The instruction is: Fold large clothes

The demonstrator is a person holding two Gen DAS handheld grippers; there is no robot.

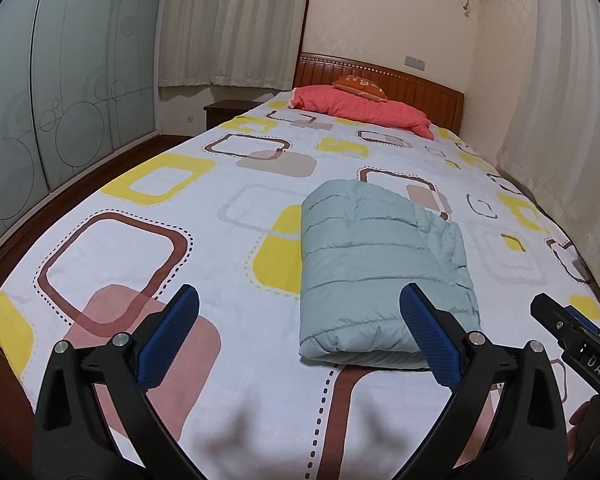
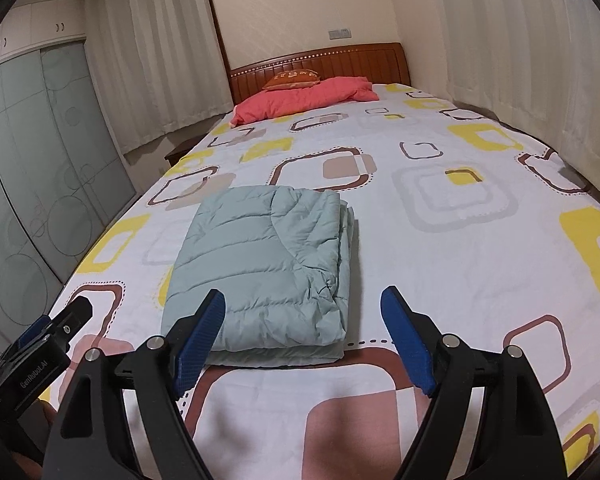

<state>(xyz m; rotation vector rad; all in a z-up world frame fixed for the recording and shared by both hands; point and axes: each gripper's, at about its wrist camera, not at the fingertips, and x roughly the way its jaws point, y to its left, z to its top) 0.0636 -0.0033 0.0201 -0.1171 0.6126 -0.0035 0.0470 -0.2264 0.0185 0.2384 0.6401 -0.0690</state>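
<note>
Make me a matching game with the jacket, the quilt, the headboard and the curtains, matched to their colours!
Things:
1. jacket
2. quilt
3. headboard
4. curtains

Colours:
A. white
B. pale blue-green
C. brown
D. pink

Pairs: 1-B, 2-D, 3-C, 4-A

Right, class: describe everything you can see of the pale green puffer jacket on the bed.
The puffer jacket is pale grey-green, quilted in puffy horizontal channels, of smooth, slightly shiny fabric. It is folded into a thick rectangular bundle, with layered edges showing on its right side and a rounded fold nearest the cameras. It lies flat on the patterned bedsheet, near the foot of the bed. Neither gripper touches it.
</note>
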